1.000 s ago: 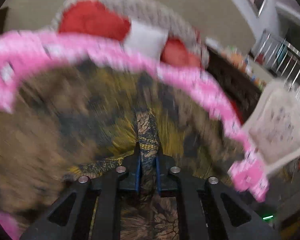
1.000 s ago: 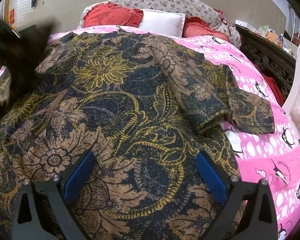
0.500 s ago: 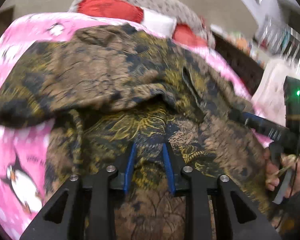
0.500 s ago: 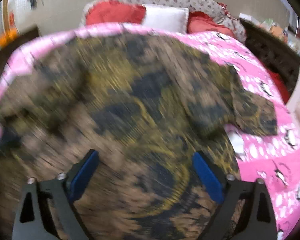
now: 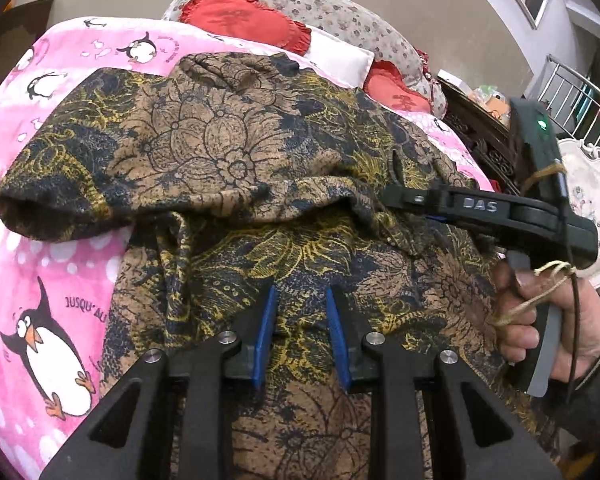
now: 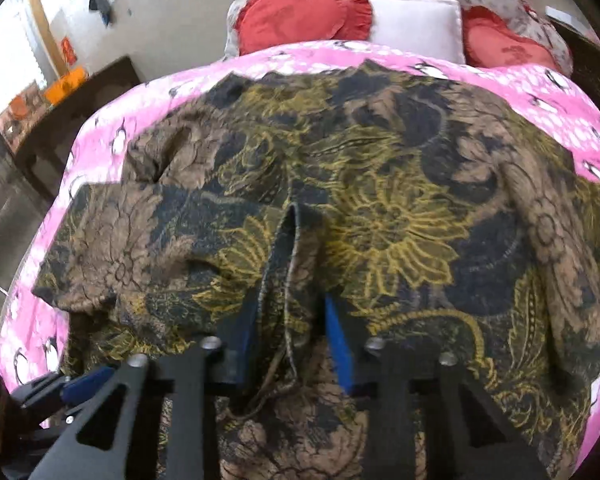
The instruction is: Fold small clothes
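2 grippers work over 1 patterned garment [image 5: 236,148] spread on a bed covered by a pink penguin-print blanket [image 5: 48,280]. The garment, brown and dark blue with yellow floral lines, lies across the middle of the bed, with 1 sleeve folded inward over the body and its open cuff pointing toward the left edge in the left wrist view.

The left gripper [image 5: 300,312] hovers low over the lower part of the garment; its blue pads [image 5: 265,332] stand a narrow gap apart, cloth visible beneath and between them, and whether they pinch it cannot be told.

The right gripper [image 6: 292,320] is closing, its jaws on either side of a raised ridge of fabric [image 6: 288,248] that runs up between the blue pads; whether the pads already press on it cannot be told. In the left wrist view this gripper reaches in from the right, held by a hand [image 5: 548,320] with a dark sleeve.

At the head of the bed lie 2 red heart-shaped cushions [image 6: 300,16], 1 white pillow [image 6: 416,24] and 1 floral pillow [image 5: 340,20].
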The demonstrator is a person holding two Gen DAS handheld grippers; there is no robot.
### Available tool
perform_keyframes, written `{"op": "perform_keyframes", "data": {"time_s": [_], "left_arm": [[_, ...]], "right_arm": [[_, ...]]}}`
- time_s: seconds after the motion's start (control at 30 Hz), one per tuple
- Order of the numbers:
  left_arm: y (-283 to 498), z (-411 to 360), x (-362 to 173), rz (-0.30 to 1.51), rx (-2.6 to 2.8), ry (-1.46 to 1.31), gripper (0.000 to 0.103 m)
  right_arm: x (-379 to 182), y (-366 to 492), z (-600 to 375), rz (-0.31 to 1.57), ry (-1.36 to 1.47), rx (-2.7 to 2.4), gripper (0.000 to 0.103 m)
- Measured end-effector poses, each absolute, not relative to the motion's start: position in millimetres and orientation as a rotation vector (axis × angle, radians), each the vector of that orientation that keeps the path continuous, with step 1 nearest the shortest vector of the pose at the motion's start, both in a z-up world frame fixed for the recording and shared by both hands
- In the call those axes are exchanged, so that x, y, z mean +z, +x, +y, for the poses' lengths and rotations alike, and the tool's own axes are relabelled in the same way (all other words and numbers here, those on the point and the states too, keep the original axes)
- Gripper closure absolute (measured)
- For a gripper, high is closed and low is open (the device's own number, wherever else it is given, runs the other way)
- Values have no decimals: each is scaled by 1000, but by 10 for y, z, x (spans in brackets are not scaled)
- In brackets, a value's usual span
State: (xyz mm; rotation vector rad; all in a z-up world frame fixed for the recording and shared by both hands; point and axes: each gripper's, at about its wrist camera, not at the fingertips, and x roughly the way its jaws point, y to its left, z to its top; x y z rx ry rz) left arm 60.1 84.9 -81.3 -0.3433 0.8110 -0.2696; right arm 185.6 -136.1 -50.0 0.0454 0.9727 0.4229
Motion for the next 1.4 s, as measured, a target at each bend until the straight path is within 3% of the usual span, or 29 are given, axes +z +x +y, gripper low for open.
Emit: {"op": "perform_keyframes", "data": {"time_s": [0.07, 0.13, 0.37, 0.7, 0.83, 1.03, 1.17, 1.33, 1.37, 1.4], "left_arm": [[597, 850, -813, 811, -270, -345, 96], [603, 842, -812, 811, -269, -343, 96], [610, 846, -816, 814, -269, -345, 96], [622, 843, -818, 815, -269, -343, 96], [615, 863, -807, 820, -269, -356, 96], [282, 912, -359, 709, -178, -297, 95], [538, 893, -58, 599, -108, -242, 78], [1239, 868, -496, 832, -96, -247, 80], [1308, 885, -661, 896, -67, -235, 88], [1283, 884, -684, 876, -60, -216, 89]], "right_arm": [[-474, 1806, -1512, 955, 102, 446, 92], [-468, 1771, -1661, 942, 155, 480, 98], [-592, 2058, -2365, 994, 345, 465, 100], [-363, 1972, -3588, 962, 334, 222, 100], [-428, 1921, -3544, 975, 294, 238, 100], [-144, 1766, -3330, 919, 226, 262, 81], [116, 1494, -3175, 817, 135, 310, 68], [-180, 1543, -2841, 832, -30, 400, 63], [-301, 1588, -2831, 871, -61, 372, 63], [-417, 1649, -2836, 917, -74, 333, 63]]}}
